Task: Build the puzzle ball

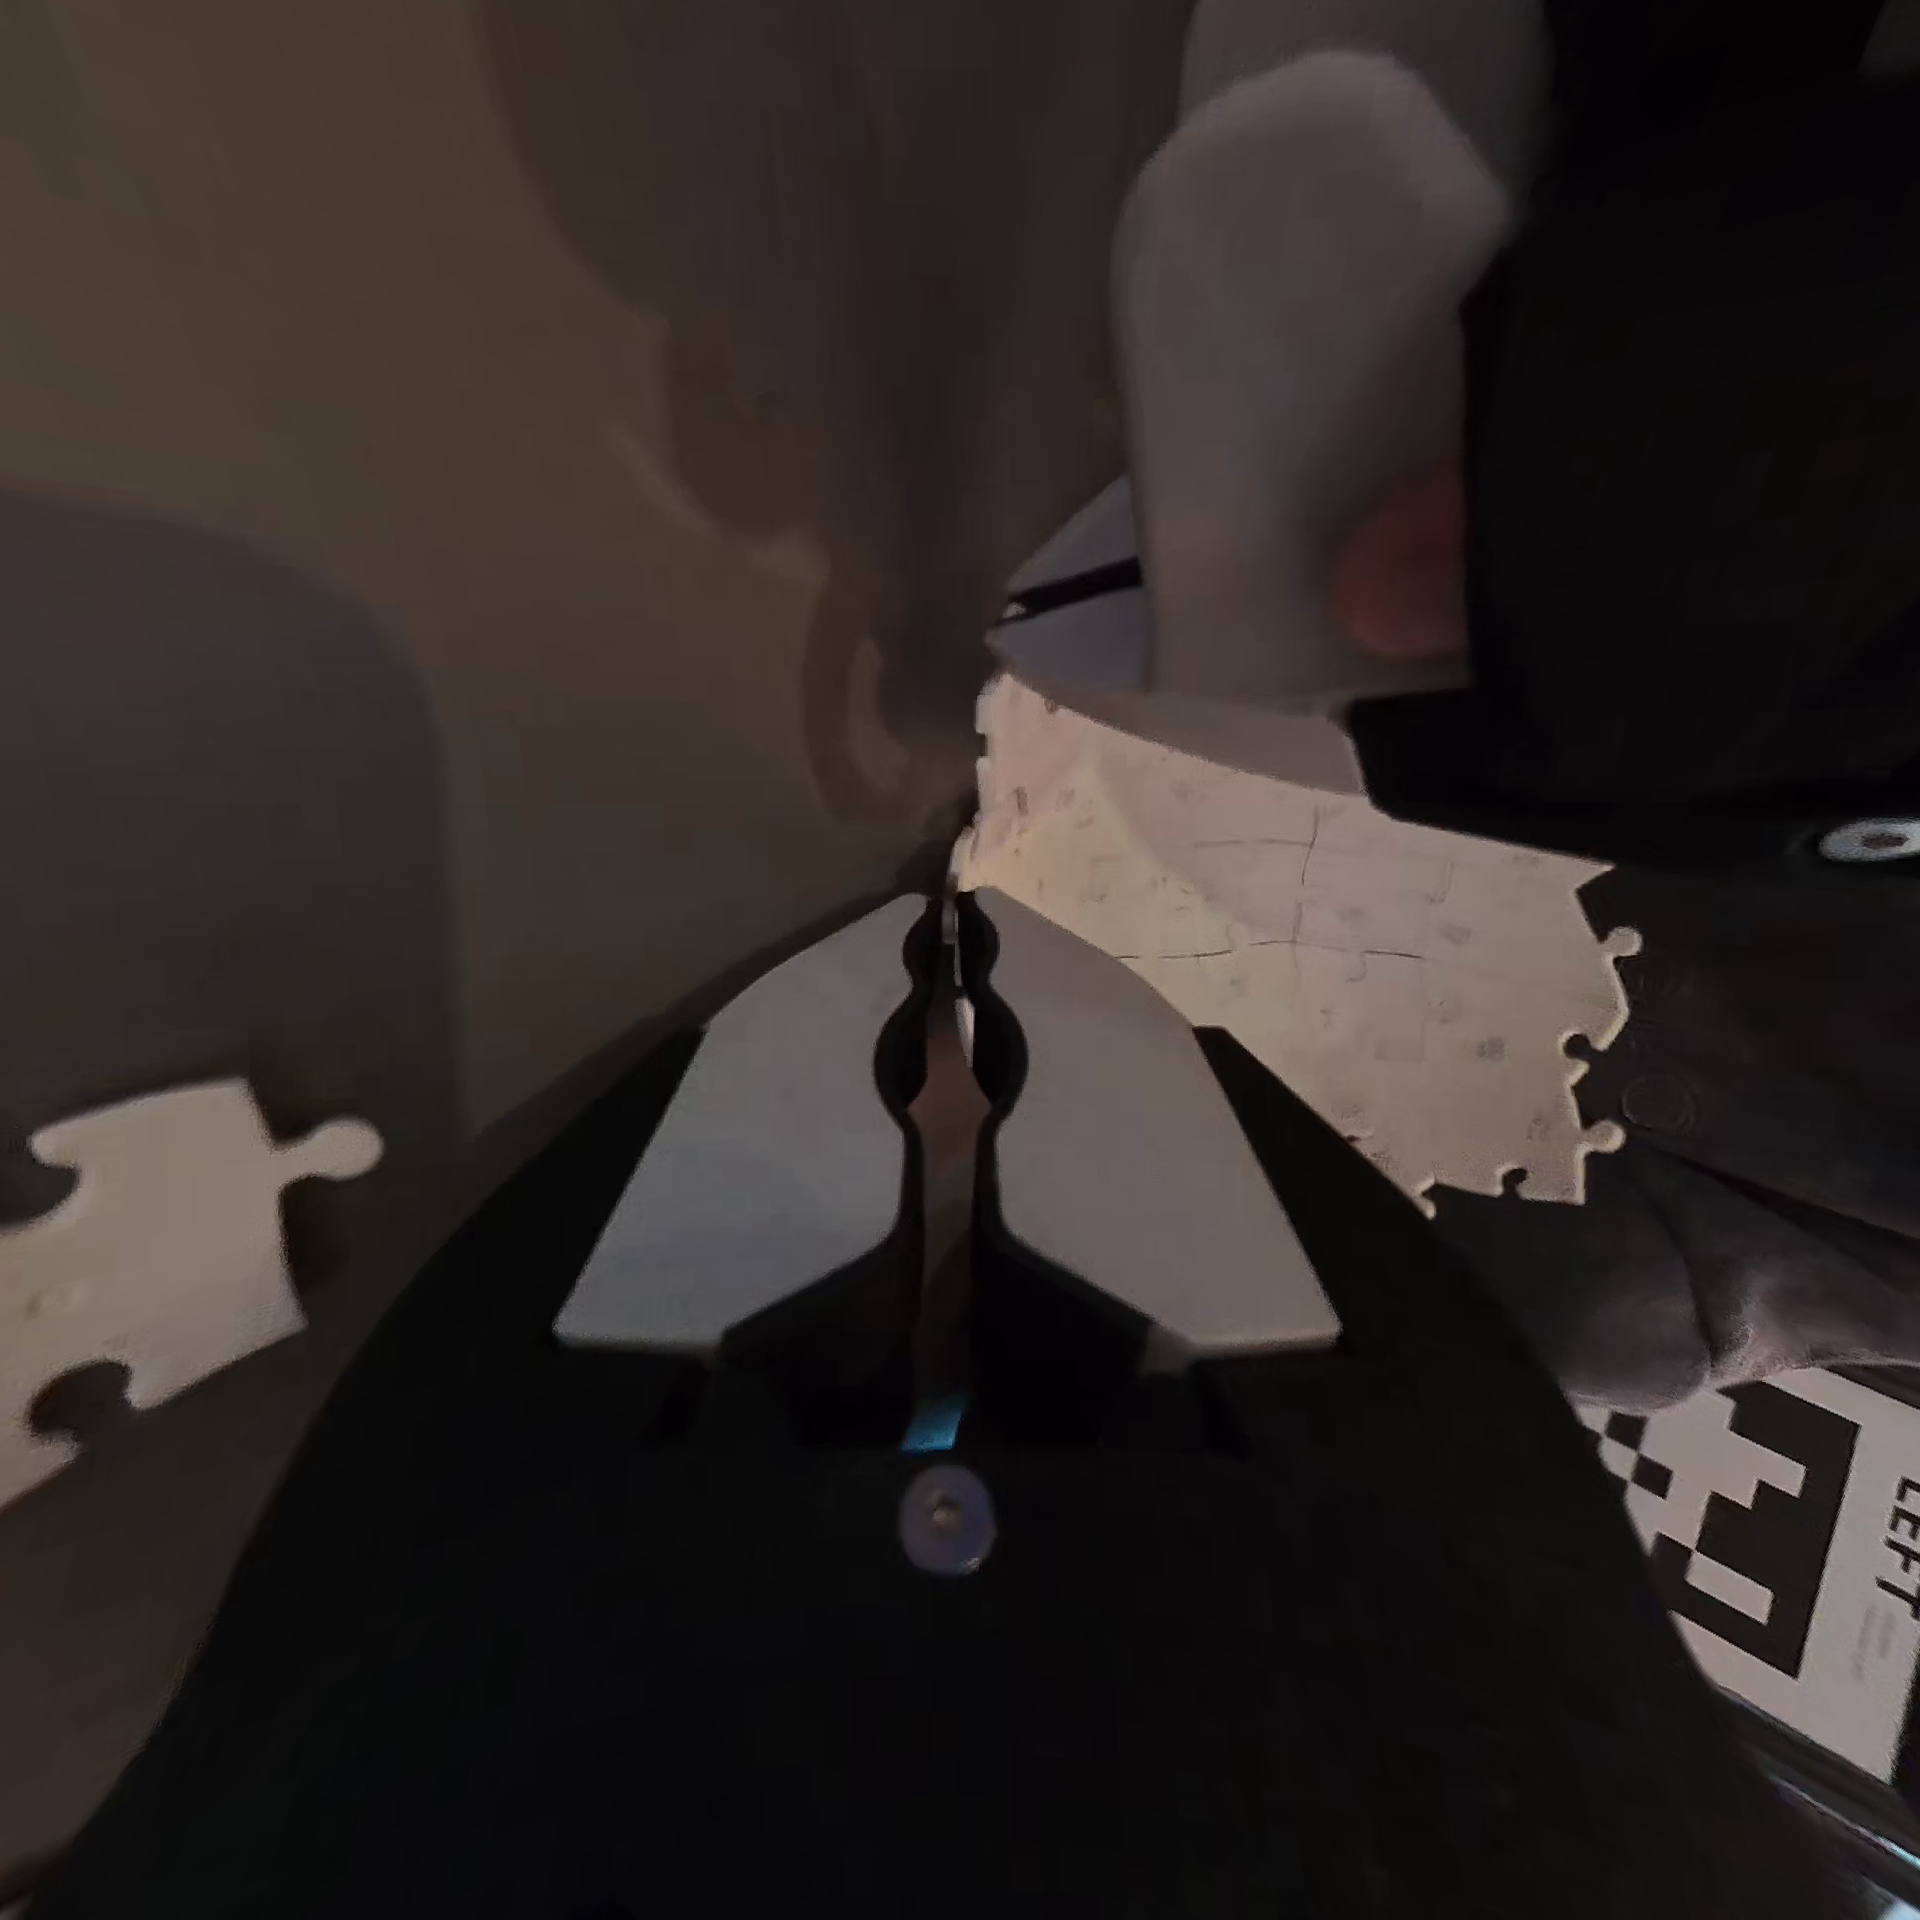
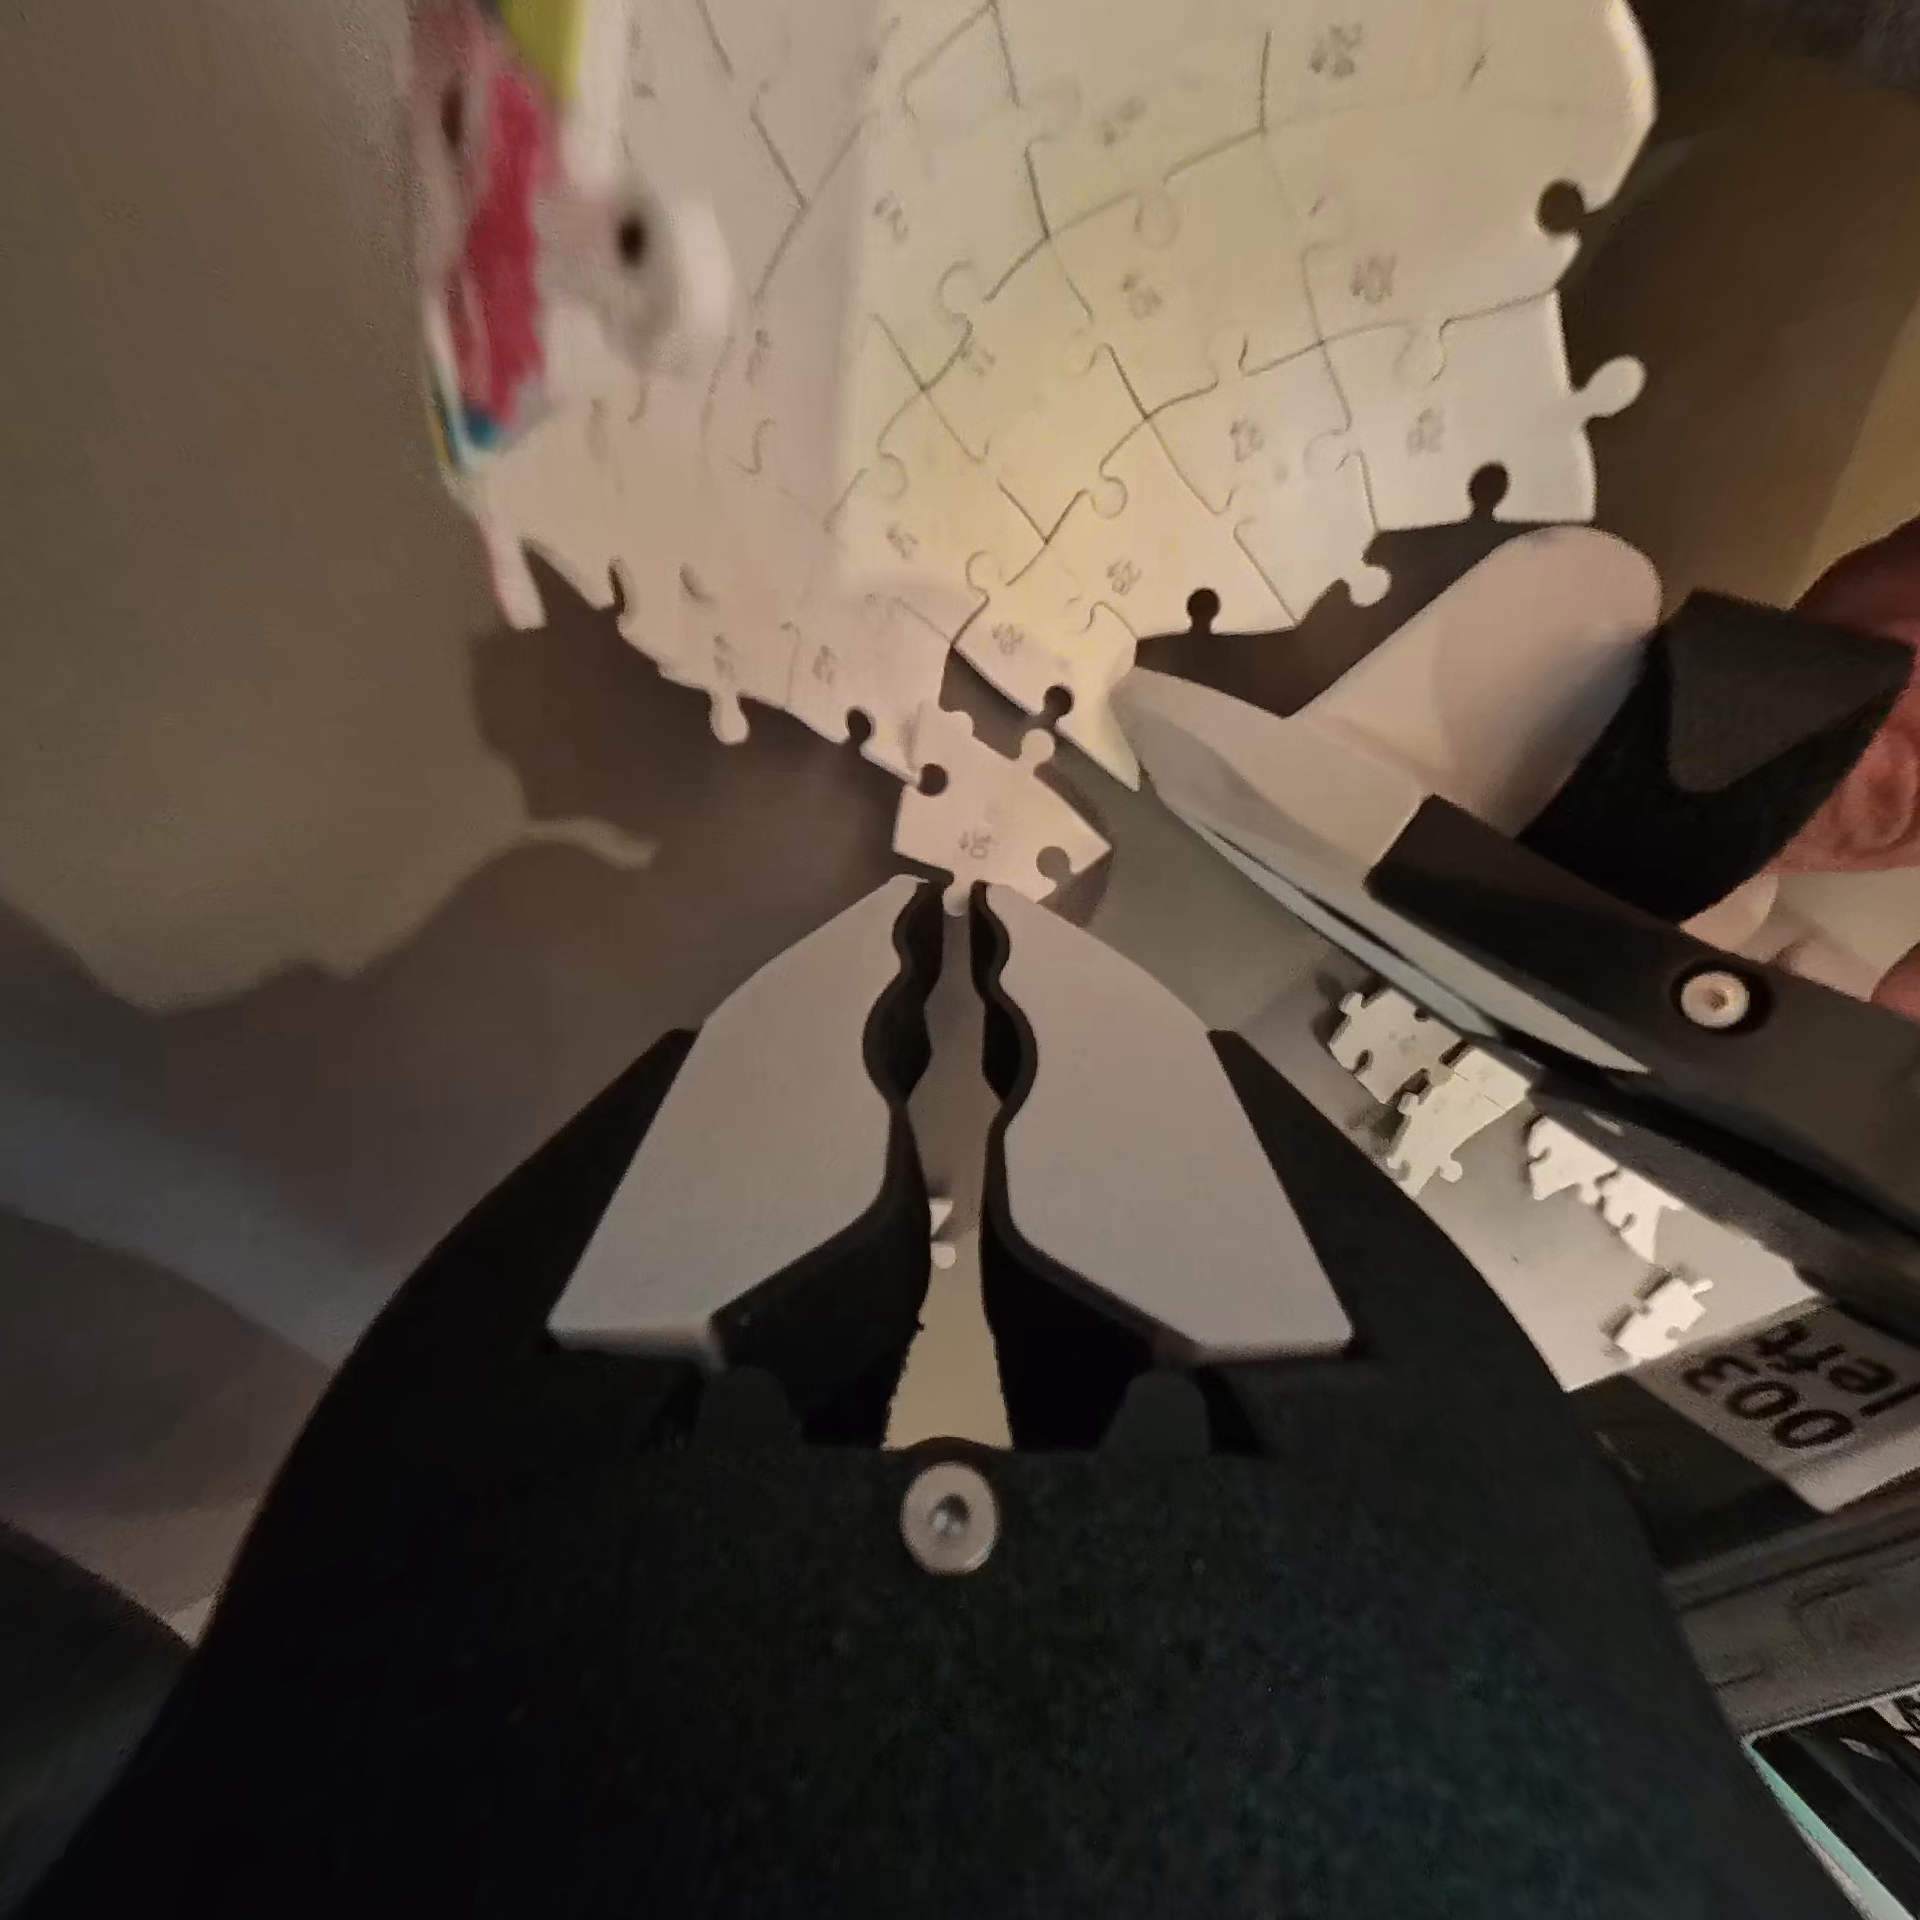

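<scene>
Several loose puzzle pieces [image 2: 1455,1101] lie on a grey tabletop [image 2: 623,1039] at about four o'clock of the right gripper [image 2: 948,899], while one larger loose piece [image 1: 156,1236] sits at eight o'clock in the dim, blurred left wrist view. Right gripper is pinched on the tab of a single puzzle piece [image 2: 987,821], at the lower rim of the curved puzzle ball shell [image 2: 1195,343]. Left gripper [image 2: 1127,727] reaches in from three o'clock and seems clamped on that shell's edge.
</scene>
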A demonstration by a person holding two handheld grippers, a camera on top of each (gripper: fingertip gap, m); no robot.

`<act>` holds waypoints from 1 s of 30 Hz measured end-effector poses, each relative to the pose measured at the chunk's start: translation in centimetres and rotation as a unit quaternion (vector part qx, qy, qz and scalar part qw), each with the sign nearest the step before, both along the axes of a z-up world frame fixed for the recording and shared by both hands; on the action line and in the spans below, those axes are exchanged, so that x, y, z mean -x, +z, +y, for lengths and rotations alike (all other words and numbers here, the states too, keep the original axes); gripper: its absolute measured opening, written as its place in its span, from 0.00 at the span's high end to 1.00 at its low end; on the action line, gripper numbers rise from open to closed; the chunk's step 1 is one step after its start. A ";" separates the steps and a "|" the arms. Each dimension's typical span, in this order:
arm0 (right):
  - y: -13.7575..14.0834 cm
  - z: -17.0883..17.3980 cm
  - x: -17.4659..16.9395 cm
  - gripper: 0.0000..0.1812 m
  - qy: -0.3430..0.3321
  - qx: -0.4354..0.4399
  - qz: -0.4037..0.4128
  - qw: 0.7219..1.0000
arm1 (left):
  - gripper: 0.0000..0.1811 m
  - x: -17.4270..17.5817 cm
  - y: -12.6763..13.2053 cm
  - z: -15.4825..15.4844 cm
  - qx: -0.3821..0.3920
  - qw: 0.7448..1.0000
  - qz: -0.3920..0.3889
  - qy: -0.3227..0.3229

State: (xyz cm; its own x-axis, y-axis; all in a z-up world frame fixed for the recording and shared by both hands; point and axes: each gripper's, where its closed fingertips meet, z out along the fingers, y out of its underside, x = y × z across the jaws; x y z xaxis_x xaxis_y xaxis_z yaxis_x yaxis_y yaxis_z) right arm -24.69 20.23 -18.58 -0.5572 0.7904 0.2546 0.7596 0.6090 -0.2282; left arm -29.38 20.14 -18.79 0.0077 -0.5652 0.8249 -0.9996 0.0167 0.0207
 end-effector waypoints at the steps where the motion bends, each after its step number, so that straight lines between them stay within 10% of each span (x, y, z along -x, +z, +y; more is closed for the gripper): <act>1: -0.1 0.0 0.0 0.97 0.000 -0.001 -0.001 1.000 | 0.99 -0.1 0.0 -0.1 0.003 1.000 0.003 -0.003; 30: 0.1 -0.9 0.4 0.93 -0.032 0.040 0.003 0.999 | 0.99 -0.7 0.0 -0.3 -0.004 0.996 0.087 0.017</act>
State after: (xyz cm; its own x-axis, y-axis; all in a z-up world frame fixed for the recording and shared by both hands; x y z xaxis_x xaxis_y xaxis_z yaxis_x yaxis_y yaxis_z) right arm -25.07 19.33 -18.50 -0.5042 0.8419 0.1924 0.7942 0.5395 -0.2795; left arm -28.71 19.88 -18.77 0.1702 -0.5683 0.8050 -0.9808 -0.0189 0.1940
